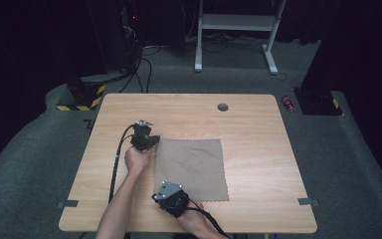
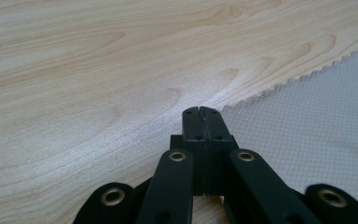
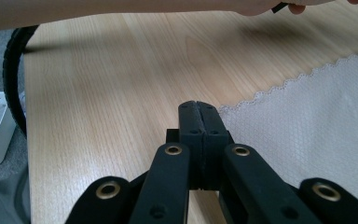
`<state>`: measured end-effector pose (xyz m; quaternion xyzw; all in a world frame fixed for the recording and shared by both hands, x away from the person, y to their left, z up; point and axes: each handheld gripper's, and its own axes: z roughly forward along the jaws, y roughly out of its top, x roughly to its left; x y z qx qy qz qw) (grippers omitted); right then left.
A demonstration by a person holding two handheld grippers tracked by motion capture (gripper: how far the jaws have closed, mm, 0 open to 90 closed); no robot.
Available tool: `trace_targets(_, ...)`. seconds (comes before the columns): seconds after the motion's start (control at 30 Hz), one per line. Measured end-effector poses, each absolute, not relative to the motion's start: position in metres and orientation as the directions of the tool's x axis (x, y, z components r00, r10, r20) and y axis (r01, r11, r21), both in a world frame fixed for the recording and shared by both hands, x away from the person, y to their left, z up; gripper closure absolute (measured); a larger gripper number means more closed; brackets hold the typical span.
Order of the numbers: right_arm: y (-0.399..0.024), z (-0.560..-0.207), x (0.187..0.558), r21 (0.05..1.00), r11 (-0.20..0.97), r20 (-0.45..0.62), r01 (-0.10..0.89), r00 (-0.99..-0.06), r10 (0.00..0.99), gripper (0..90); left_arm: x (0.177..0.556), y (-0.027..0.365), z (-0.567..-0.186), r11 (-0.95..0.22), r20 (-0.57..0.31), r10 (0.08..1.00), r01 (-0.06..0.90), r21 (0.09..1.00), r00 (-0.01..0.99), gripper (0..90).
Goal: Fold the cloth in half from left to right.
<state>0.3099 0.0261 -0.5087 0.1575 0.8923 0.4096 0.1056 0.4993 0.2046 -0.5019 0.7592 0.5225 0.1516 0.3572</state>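
A grey cloth point(image 1: 191, 168) with zigzag edges lies flat on the wooden table point(image 1: 258, 149). My left gripper point(image 1: 152, 140) is at the cloth's far-left corner. In the left gripper view its jaws point(image 2: 199, 111) are pressed together, and the cloth point(image 2: 307, 126) edge runs in right at their tip. My right gripper point(image 1: 165, 195) sits at the near-left corner. In the right gripper view its jaws point(image 3: 198, 106) are also shut, with the cloth point(image 3: 317, 126) corner meeting the tip. Both corners are hidden behind the jaws.
A round cable hole point(image 1: 223, 107) is near the table's far edge. Black cables point(image 1: 115, 164) trail from the grippers over the left of the table. Bare wood lies to the right of the cloth. A white frame point(image 1: 236, 22) stands on the floor beyond.
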Motion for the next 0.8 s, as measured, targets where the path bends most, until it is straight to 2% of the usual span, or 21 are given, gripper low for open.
trace_targets(0.33,0.031,-0.500,0.312,0.780,0.591,-0.033,0.204,-0.931,0.364,90.0,0.498,0.217,-0.495,-0.171,-0.166,0.904,0.689,0.705,0.394,90.0)
trace_targets(0.8,0.044,-0.481,0.310,0.813,0.554,-0.007,0.181,-0.947,0.321,90.0,0.489,0.236,-0.464,-0.187,-0.139,0.904,0.666,0.722,0.404,90.0)
